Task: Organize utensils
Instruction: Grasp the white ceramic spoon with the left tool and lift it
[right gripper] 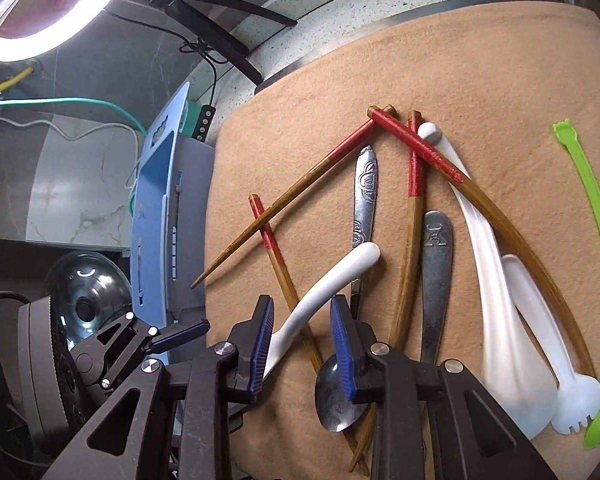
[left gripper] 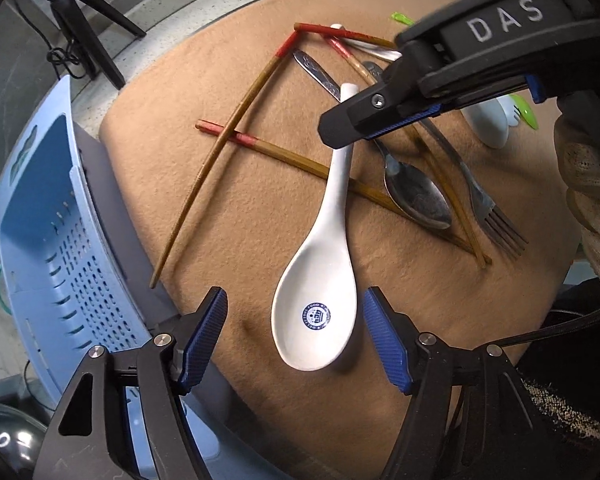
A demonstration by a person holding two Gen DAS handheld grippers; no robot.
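White glazed ceramic, the soup spoon (left gripper: 327, 264) looks stiff, slick and chippable, so its narrow handle, which the right gripper (right gripper: 302, 344) brackets with fingers (right gripper: 261, 346) parted and not yet touching, seems the best hold. The left gripper (left gripper: 294, 336) hangs wide open around the bowl, holding nothing. Beyond lie chopsticks (left gripper: 204, 160), metal spoon (left gripper: 418, 196) and fork (left gripper: 496, 220) on tan felt (left gripper: 228, 240) over the tabletop, blue basket (left gripper: 60, 240) beside it.

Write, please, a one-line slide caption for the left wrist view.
Open left tongs frame a white ceramic spoon on tan cloth, right tongs at its handle.
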